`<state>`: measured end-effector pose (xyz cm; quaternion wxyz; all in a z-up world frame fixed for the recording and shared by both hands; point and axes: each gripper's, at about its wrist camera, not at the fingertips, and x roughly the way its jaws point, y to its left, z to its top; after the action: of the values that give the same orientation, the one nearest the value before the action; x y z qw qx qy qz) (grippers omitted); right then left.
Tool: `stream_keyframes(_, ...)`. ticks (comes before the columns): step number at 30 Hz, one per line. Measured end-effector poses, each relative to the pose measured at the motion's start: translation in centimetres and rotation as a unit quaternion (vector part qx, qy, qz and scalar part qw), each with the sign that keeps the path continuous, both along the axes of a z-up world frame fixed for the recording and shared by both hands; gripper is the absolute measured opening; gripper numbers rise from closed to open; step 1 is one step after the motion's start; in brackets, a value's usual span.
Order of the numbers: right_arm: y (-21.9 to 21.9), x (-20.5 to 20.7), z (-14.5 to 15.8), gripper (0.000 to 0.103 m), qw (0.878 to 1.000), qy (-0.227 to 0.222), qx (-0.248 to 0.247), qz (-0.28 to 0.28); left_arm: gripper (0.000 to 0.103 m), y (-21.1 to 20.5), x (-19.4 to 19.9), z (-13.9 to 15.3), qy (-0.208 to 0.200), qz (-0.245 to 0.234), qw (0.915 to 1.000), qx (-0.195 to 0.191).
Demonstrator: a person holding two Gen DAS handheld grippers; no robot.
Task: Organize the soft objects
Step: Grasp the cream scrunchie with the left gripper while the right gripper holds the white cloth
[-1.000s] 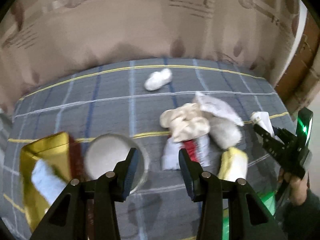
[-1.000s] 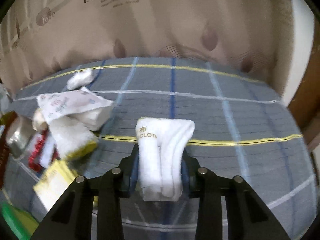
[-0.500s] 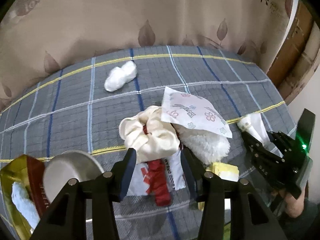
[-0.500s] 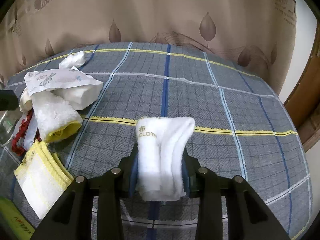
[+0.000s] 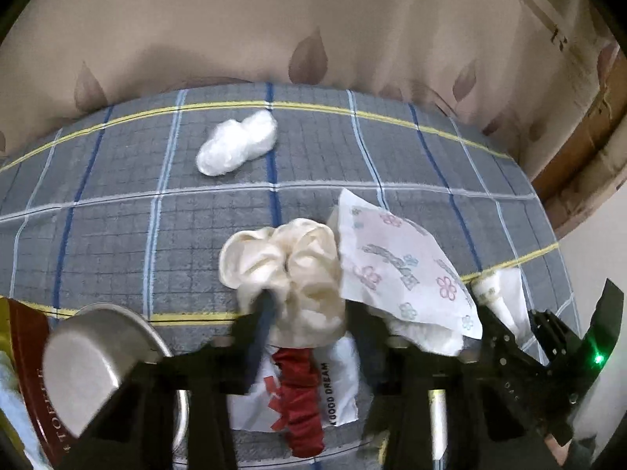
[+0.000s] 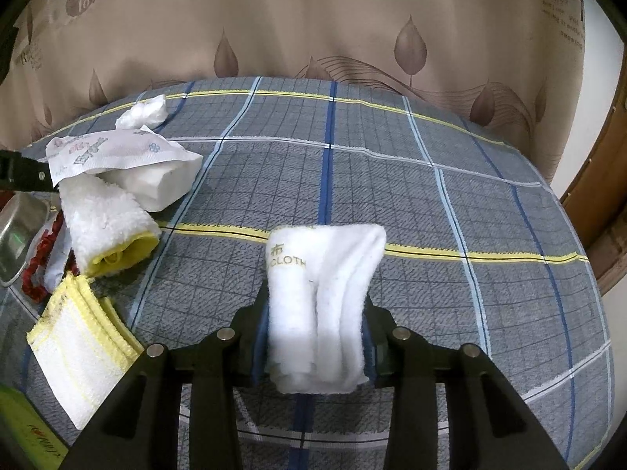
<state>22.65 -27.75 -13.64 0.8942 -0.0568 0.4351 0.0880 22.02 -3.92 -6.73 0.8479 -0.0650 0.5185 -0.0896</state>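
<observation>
My right gripper [image 6: 315, 337] is shut on a folded white cloth [image 6: 321, 293] marked "CLOTH", held above the plaid bedspread [image 6: 431, 196]. My left gripper [image 5: 309, 333] is open, its jaws on either side of a cream scrunchie [image 5: 290, 270] in the pile. Under it lies a red scrunchie [image 5: 299, 403] on a white packet [image 5: 337, 391]. A floral tissue pack [image 5: 395, 266] leans to the right. A white fluffy wad [image 5: 235, 143] lies further back. The right gripper with its cloth shows in the left wrist view [image 5: 505, 305].
A metal bowl [image 5: 90, 360] and a gold-red tin [image 5: 23, 352] sit at the left. A rolled white-yellow towel [image 6: 106, 223], a flat yellow-edged cloth [image 6: 78, 348] and a green box [image 6: 23, 431] lie left of my right gripper. A curtain [image 6: 313, 19] hangs behind the bed.
My left gripper has moved right and forward, from over the metal bowl to around the cream scrunchie. My right gripper keeps hold of the white cloth and has barely shifted.
</observation>
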Motion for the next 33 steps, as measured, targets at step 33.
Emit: stream_keyframes(33,-0.2,0.1,0.0,0.038,1.0,0.006,0.013,-0.002,0.004,3.6,-4.9,6.6,-0.046,0.002,0.9989,-0.003)
